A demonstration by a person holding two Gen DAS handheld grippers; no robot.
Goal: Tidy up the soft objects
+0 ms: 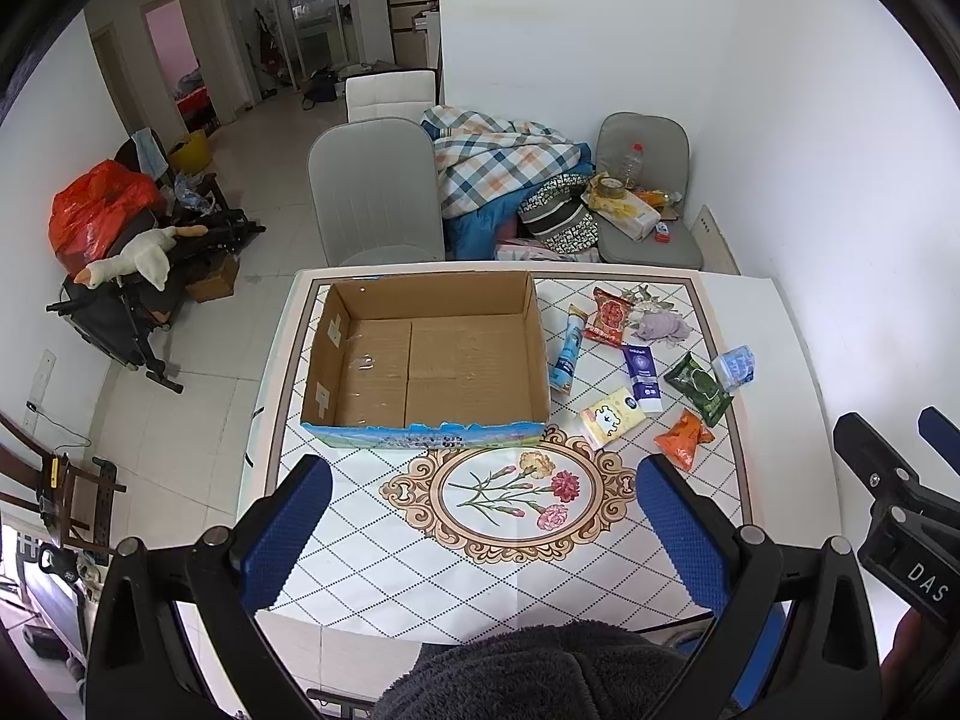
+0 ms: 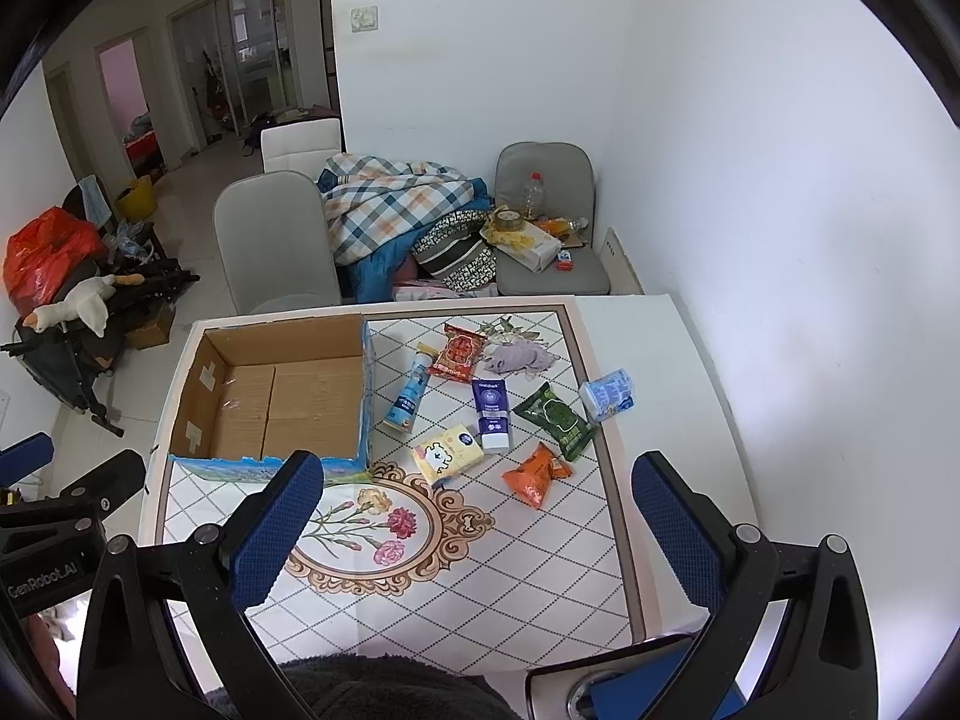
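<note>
nothing is packed yet: the box [image 1: 420, 360] lies empty. both the left gripper [image 1: 483, 534] and right gripper [image 2: 474, 528] are held released above the table [image 2: 480, 570]. a packet [image 2: 531, 474] is to be grasped next.

Plain white walls [image 1: 600, 30] meet at a corner behind a white table with a diamond-patterned floral top [image 1: 480, 570]; two grey padded chairs [image 1: 375, 192] stand beyond it, a plaid quilt [image 1: 498, 162] heaped between them. Pale floor tiles [image 1: 198, 420] run left toward glass sliding doors [image 1: 288, 18]; daylight is even.
</note>
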